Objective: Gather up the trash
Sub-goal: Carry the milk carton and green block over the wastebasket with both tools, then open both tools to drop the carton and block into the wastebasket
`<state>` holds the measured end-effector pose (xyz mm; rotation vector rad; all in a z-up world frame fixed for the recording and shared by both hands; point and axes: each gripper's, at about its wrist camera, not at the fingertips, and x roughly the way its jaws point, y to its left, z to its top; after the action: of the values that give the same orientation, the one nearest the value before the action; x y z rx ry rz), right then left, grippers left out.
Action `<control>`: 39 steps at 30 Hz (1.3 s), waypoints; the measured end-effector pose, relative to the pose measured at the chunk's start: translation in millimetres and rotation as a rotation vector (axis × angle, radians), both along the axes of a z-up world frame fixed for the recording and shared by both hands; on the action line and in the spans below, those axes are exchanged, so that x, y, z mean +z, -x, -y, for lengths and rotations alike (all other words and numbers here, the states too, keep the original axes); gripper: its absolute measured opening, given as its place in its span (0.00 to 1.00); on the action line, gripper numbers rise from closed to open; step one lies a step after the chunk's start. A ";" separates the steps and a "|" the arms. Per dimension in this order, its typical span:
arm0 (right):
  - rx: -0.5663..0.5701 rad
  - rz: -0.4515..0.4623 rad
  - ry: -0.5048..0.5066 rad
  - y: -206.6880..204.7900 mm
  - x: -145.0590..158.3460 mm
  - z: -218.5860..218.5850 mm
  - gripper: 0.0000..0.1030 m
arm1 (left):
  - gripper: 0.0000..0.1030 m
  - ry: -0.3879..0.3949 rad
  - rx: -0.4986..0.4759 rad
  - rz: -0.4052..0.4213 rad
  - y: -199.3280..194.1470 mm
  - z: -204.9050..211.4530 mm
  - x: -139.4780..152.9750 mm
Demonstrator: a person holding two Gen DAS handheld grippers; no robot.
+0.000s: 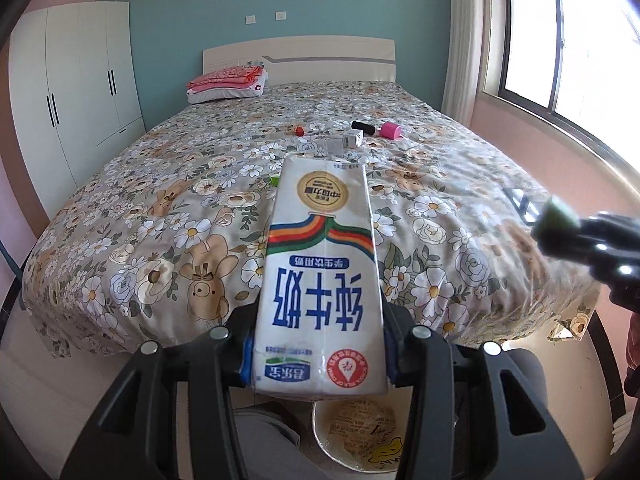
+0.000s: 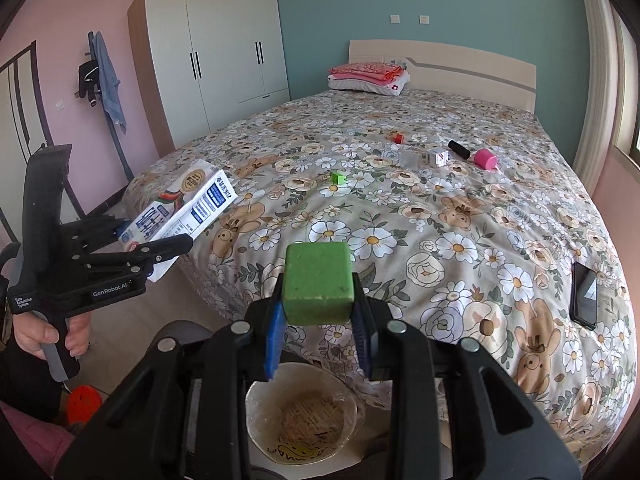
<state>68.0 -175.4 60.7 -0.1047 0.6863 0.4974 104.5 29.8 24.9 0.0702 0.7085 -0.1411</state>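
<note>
Here, at the foot of a bed [image 2: 460, 216] spread with a floral quilt, the left tool [image 1: 320, 344] clamps a white rectangular milk carton with blue lettering [image 1: 320, 276] by its lower end, jaws part-open around its width. The right tool [image 2: 319, 320], closed as far as it goes, pinches a green foam-like cube [image 2: 319, 284] between blue pads. Below both tools sits a round, plastic-lined bin [image 2: 300, 424]. The carton looks light, probably empty, with thin walls that would buckle under pressure; its flat sides suit a grip. The cube seems soft and light. Beyond the tools, a small green piece [image 2: 338, 178] and a pink cylinder [image 2: 485, 159] lie on the quilt.
</note>
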 end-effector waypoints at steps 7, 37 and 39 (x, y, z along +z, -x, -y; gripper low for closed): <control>0.040 -0.145 0.048 -6.3 -70.0 -19.2 0.30 | 0.47 -0.080 -0.059 -0.154 -2.4 14.0 -67.0; 0.041 -0.806 0.226 -54.4 -366.2 -56.3 0.30 | 0.47 0.030 -0.133 -0.837 -50.3 24.8 -323.7; 0.047 -0.858 0.229 -56.4 -384.6 -60.4 0.30 | 0.47 0.049 -0.129 -0.869 -53.1 26.1 -334.3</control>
<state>124.4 -114.9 -324.0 -0.1220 1.5848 0.5011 157.6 3.7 -309.4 0.0036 1.5679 -0.3198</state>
